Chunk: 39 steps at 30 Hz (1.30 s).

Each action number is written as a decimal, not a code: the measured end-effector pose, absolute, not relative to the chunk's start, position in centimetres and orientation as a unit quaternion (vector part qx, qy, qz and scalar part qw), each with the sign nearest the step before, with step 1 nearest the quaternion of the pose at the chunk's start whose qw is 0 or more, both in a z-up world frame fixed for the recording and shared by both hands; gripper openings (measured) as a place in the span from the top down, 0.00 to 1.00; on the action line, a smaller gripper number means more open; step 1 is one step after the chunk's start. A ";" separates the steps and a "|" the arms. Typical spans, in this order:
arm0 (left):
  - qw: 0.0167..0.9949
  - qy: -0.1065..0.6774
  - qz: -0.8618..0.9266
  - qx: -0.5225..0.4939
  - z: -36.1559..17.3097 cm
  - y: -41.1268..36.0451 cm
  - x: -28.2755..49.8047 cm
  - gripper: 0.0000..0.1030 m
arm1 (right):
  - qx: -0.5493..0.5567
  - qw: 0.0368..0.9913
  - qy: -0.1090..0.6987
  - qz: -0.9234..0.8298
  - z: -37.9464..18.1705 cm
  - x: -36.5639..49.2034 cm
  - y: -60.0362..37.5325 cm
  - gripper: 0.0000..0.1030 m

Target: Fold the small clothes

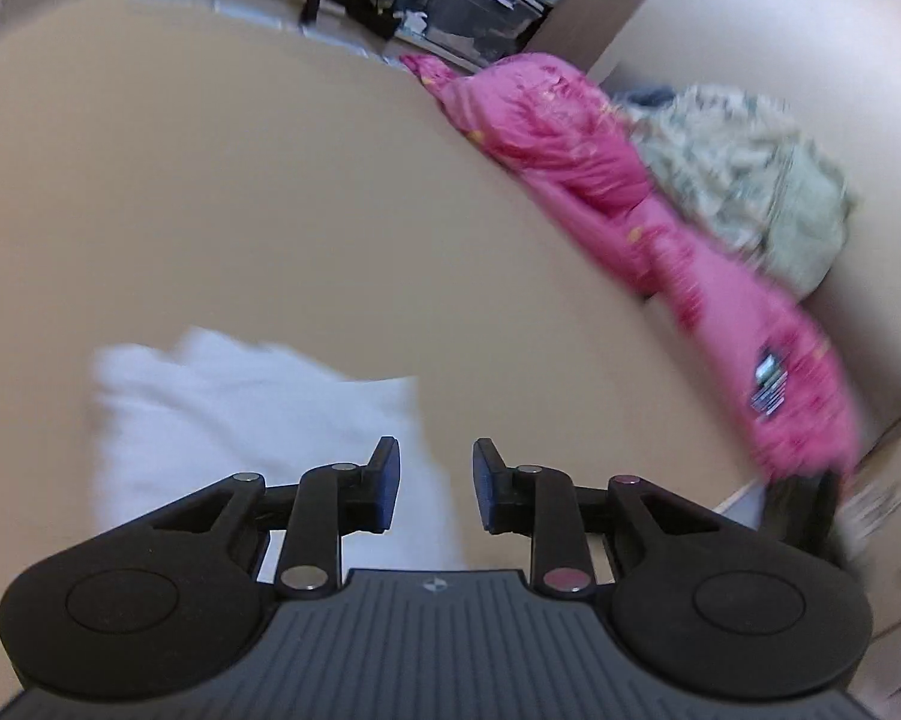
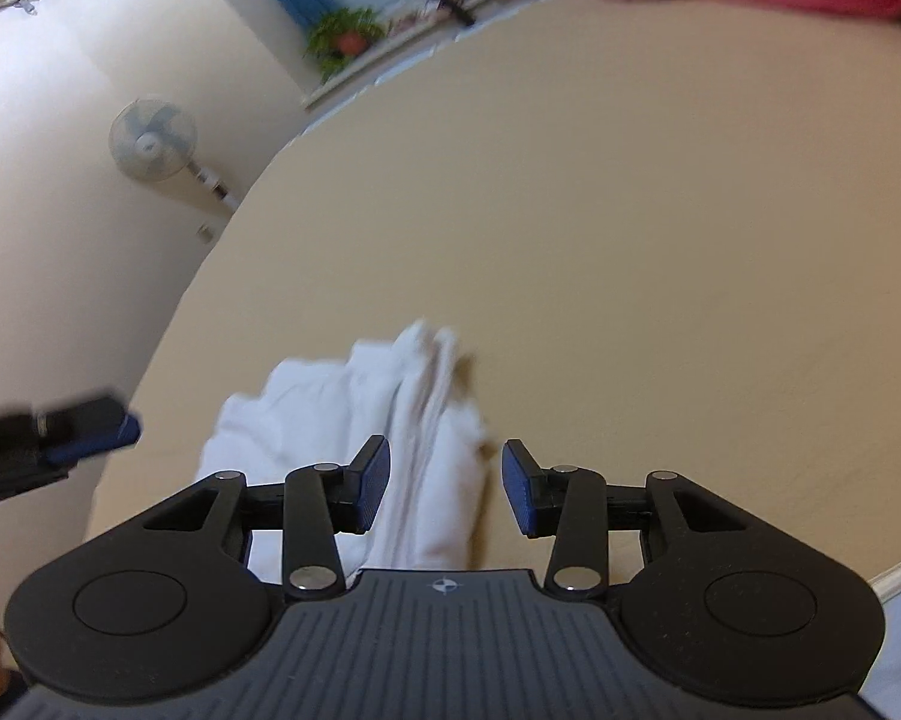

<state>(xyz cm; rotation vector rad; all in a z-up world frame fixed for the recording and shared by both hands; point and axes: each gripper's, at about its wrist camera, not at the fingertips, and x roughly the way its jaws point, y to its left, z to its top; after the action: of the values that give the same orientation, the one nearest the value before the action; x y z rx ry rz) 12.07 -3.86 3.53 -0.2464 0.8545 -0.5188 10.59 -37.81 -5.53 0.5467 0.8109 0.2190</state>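
Spanning everything ahead of both sets of fingers: beige table (image 2: pixel 630 210). Heaped far beyond the left fingers, to their right: pink cloth (image 1: pixel 576 138), grey-green cloth (image 1: pixel 744 180). Lying folded just under and ahead of both: white cloth (image 2: pixel 414 420). Released, jaws apart, nothing gripped: right gripper (image 2: pixel 444 489), left gripper (image 1: pixel 435 483).

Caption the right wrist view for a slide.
Open right gripper above folded white garment on beige table; left gripper at frame edge.
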 end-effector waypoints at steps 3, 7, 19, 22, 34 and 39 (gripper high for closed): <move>0.884 0.405 -0.228 -0.041 2.3 -0.3 9.2 0.72 | 0.267 0.852 0.424 0.153 -6.3 10.8 -36.4 0.56; 0.887 0.400 -0.229 -0.009 -1.0 3.8 6.4 0.72 | 0.225 0.834 0.458 0.209 -6.8 9.9 -33.3 0.53; 0.894 0.365 -0.250 -0.072 -4.3 4.1 6.1 0.55 | 0.201 0.900 0.323 0.212 -1.0 3.2 -32.3 0.95; 0.882 0.389 -0.263 -0.037 -5.2 2.9 5.9 0.55 | 0.157 0.909 0.349 0.168 -1.9 1.5 -32.1 0.95; 0.848 0.473 -0.236 0.039 -8.2 1.2 7.3 0.46 | 0.147 0.905 0.391 0.083 -3.0 8.0 -34.8 0.69; 0.848 0.476 -0.232 0.034 -8.2 1.4 7.5 0.43 | 0.191 0.873 0.443 0.065 -6.2 15.2 -35.3 0.65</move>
<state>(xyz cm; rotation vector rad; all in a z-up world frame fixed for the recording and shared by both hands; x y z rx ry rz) 7.55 1.40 -8.24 0.0718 1.0042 -0.4881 15.24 -35.32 -6.16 0.3993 0.9261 0.1364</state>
